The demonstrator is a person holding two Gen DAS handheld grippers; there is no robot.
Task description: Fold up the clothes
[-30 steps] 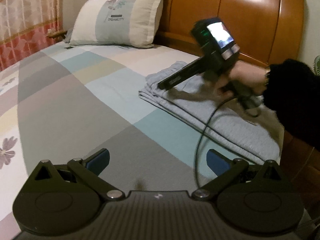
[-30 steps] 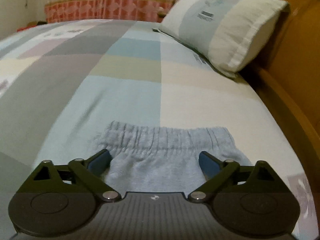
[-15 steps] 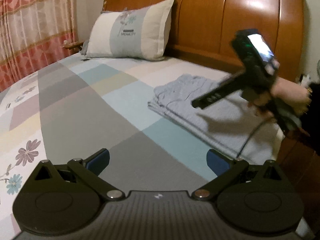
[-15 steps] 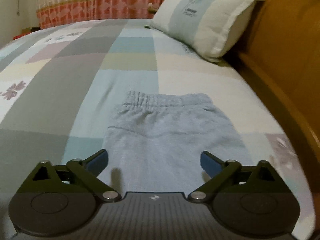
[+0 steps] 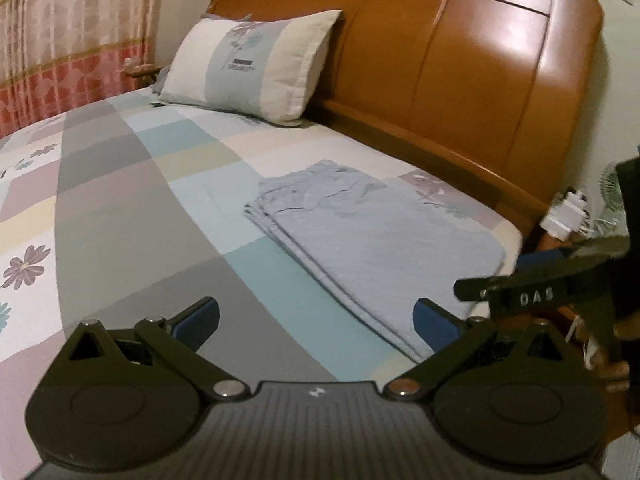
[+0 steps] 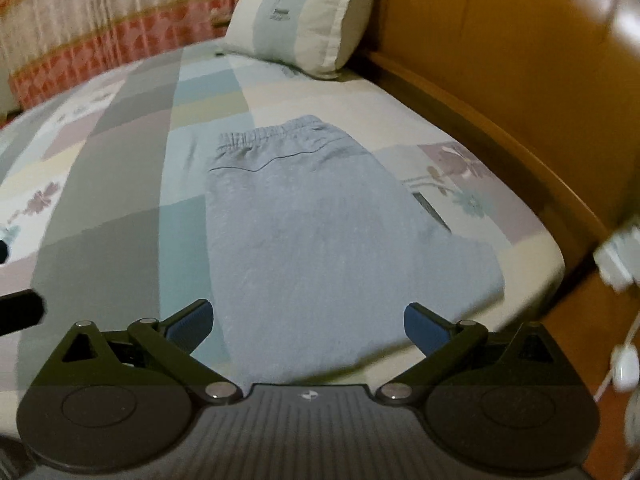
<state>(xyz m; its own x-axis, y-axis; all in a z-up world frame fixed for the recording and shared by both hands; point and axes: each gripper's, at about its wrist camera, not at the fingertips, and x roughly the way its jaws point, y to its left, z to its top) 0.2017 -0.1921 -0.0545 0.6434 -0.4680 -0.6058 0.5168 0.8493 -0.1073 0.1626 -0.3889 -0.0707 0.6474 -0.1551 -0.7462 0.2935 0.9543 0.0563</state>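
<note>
Right claw point(image 6: 308, 322) hangs wide, nothing between its blue pads, and the folded grey-blue trousers point(image 6: 320, 232) lie dead ahead at twelve o'clock, near end just under the pads. Their long axis runs straight away from this claw, elastic waistband at the far end, toward the pillow point(image 6: 304, 16). The left claw point(image 5: 316, 322) is spread wide and empty too, but over bare bedspread point(image 5: 120, 220), with the trousers off at one o'clock, so the right hand looks the nearer. Nothing lies on the cloth to block a reach. The wooden headboard point(image 6: 500, 60) runs close along three o'clock, a white plug point(image 6: 616, 256) past the bed's corner, a patterned curtain point(image 6: 80, 32) farthest, at ten o'clock.
</note>
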